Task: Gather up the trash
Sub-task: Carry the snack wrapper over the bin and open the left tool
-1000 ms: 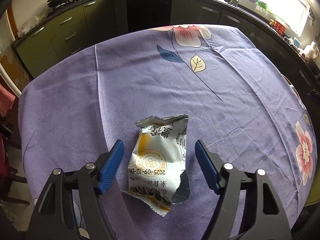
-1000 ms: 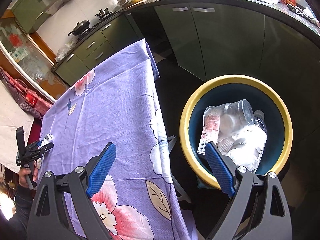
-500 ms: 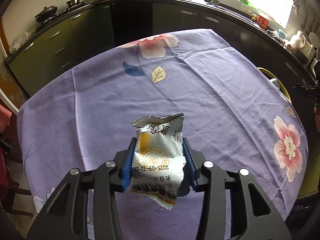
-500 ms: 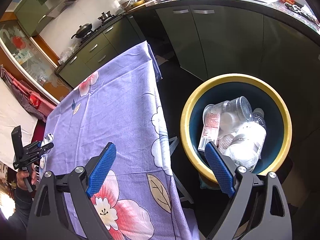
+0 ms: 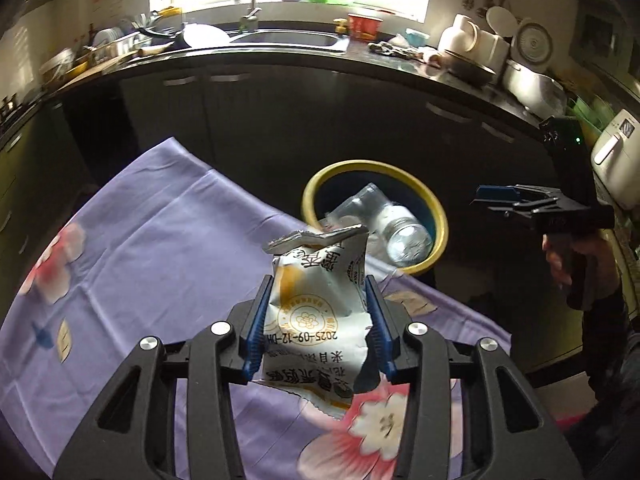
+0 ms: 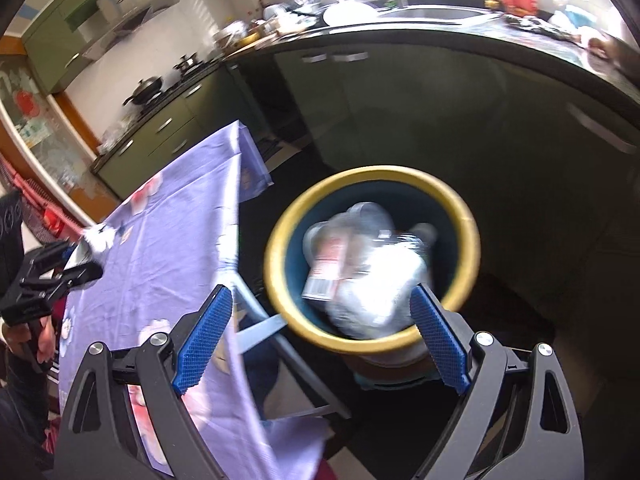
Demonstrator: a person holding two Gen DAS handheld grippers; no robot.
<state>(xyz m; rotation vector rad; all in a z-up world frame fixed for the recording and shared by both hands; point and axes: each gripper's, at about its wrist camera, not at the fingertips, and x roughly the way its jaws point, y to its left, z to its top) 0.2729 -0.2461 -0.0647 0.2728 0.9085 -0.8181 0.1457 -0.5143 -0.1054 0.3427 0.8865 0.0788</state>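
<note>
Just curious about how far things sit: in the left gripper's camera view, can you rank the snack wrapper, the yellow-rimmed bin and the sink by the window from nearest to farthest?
1. Snack wrapper: clamped in the left gripper.
2. Bin: beyond the table edge, slightly right.
3. Sink: under the window, farthest.

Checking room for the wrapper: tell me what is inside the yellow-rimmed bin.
The bin holds a clear plastic bottle and crumpled clear packaging with a red label. Anything beneath them is hidden.

Blurry bin, hidden wrapper sides

The trash in the yellow bin (image 6: 372, 256) is too blurry to tell apart. The blue pads (image 5: 256, 320) hide both sides of the snack wrapper (image 5: 316, 316).
</note>
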